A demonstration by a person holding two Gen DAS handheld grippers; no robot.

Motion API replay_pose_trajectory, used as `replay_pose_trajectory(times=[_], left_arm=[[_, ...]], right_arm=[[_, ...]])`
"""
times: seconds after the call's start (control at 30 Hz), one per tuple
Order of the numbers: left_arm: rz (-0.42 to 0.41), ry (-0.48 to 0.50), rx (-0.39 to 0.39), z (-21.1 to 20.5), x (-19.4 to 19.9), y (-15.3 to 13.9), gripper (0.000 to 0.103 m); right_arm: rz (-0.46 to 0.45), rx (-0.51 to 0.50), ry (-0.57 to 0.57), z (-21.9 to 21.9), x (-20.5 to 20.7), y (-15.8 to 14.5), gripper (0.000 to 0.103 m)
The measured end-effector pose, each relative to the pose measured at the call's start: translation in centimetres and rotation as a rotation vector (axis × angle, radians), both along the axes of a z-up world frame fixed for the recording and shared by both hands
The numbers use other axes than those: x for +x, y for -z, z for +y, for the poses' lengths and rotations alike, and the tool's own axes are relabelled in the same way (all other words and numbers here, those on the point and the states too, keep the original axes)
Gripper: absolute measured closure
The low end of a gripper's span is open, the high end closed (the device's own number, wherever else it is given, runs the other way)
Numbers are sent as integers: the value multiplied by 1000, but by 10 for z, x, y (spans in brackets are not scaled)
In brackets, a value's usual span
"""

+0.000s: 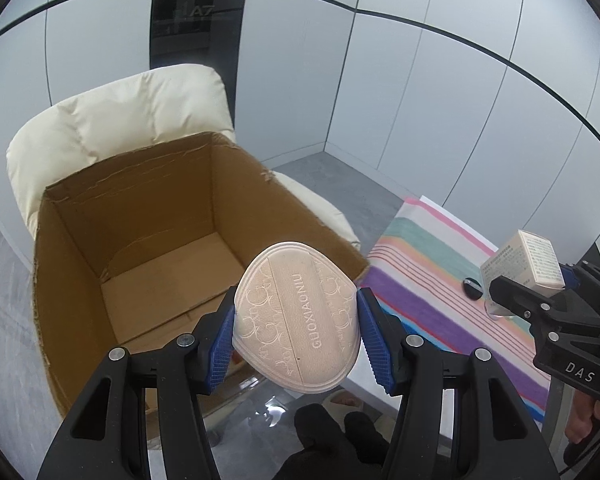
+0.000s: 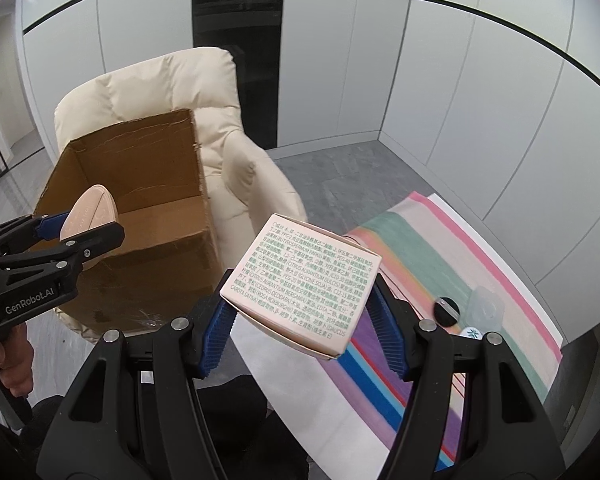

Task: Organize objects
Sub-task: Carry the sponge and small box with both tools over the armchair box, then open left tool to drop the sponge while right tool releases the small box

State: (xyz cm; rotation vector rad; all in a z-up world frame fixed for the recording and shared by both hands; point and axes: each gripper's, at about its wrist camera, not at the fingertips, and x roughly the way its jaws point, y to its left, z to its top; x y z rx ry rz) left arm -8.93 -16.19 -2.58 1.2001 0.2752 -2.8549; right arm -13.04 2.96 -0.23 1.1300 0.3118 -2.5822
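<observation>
Left wrist view gives me the clearest look at my left gripper (image 1: 296,332), whose jaws are partly closed on a pale pink powder puff (image 1: 296,316): a flat teardrop-shaped pad with a rounded point at the top, an embossed swirl pattern on its face and a smooth band down the middle lettered GUOXIAONIU. I see its two side edges pressed against the ribbed blue pads (image 1: 374,340), with most of the pad standing out beyond the fingertips, held in the air over the near rim of an open cardboard box (image 1: 80,288). That box is plain brown corrugated board with ragged cut edges and a bare floor inside, and it sits on a cream padded armchair (image 1: 112,116) with soft quilted cushions. From the right wrist view, my right gripper (image 2: 300,312) has its jaws closed part-way on a small carton (image 2: 300,280), a cream rectangular paper box with a panel of fine green and black print facing up, tilted, gripped by its two opposite sides. I hold it above the edge of the surface, which is covered by a striped cloth (image 2: 412,248) in pink, green, purple and blue bands. On that cloth lie a small round black item (image 2: 447,312) and, just beside it, a clear plastic piece (image 2: 487,309) whose shape I cannot make out
</observation>
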Motion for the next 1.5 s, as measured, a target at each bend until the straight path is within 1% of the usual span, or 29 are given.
replay_pose_trajectory(times=[0.3, 0.37, 0.43, 0.5, 0.67, 0.77, 0.83, 0.9, 1.0, 1.07, 1.17, 1.23, 1.27, 1.3, 1.33, 1.37, 1.4, 1.5], left_arm=[[-30, -31, 1, -25, 4, 4, 45], [-41, -44, -16, -28, 7, 5, 45], [-52, -46, -16, -32, 7, 6, 45], [-62, -50, -45, -35, 9, 7, 45], [-78, -45, -58, -41, 10, 8, 44], [-86, -42, -106, -43, 8, 12, 44], [-78, -41, -106, -47, 5, 11, 44], [-70, -51, -127, -52, 4, 9, 43], [-85, -47, -119, -58, 2, 12, 43], [-93, -32, -134, -59, 0, 15, 42], [-97, -55, -147, -67, 2, 16, 38], [-95, -88, -139, -76, 5, 13, 31], [-87, -96, -136, -79, 6, 11, 23], [-80, -101, -135, -83, 8, 9, 10], [-72, -110, -138, -87, 10, 7, 4], [-61, -131, -146, -91, 13, 4, 0], [-51, -149, -153, -95, 16, 1, 0], [-58, -166, -144, -107, 21, 1, 0]], right_arm=[[3, 18, -50, -35, -10, 5, 37], [3, 22, -68, -45, -12, 6, 37], [6, 32, -85, -55, -13, 8, 37], [5, 39, -104, -66, -14, 11, 37], [-1, 54, -144, -88, -18, 17, 37], [-6, 50, -155, -98, -21, 18, 37], [-6, 55, -162, -104, -23, 19, 37], [-9, 51, -164, -109, -26, 20, 37], [-19, 52, -164, -118, -31, 23, 37], [-23, 55, -164, -123, -34, 25, 37], [-32, 42, -168, -132, -38, 25, 37], [-38, 42, -172, -136, -40, 26, 37], [-43, 43, -173, -139, -41, 28, 37], [-47, 43, -175, -141, -42, 29, 37], [-49, 43, -177, -144, -43, 30, 37], [-52, 41, -182, -148, -44, 31, 37], [-55, 39, -186, -152, -45, 31, 37], [-62, 35, -204, -163, -46, 33, 37]])
